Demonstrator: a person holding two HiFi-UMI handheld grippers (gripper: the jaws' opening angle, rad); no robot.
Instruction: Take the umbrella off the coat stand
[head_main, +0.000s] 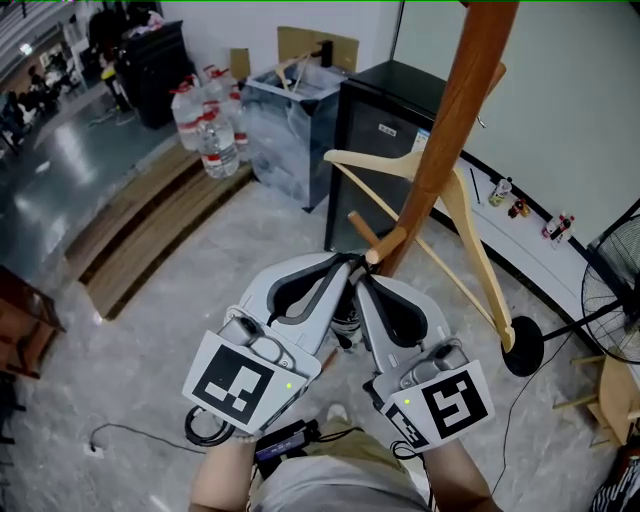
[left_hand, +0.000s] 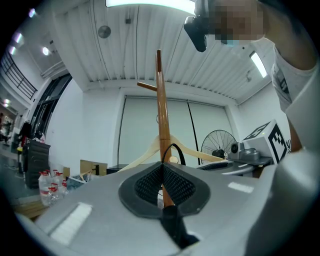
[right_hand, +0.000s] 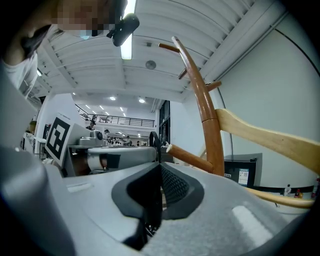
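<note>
A brown wooden coat stand (head_main: 455, 130) rises at the right, with a short peg (head_main: 362, 230) low on its pole. Both grippers meet right at the peg's tip. My left gripper (head_main: 345, 265) is shut on a thin black umbrella strap (left_hand: 175, 149) that loops up from its jaw tips. My right gripper (head_main: 362, 275) is shut too, with the same black strap (right_hand: 151, 141) at its tips beside the peg (right_hand: 187, 156). Part of the umbrella (head_main: 345, 322) shows below, between the two grippers; most of it is hidden.
A pale wooden hanger (head_main: 470, 230) hangs on the stand just above the peg. Behind stand a black mini fridge (head_main: 385, 120), a grey bin (head_main: 285, 120) and water bottles (head_main: 210, 130). A floor fan (head_main: 620, 300) is at the right, its round base (head_main: 522, 345) near the hanger's end.
</note>
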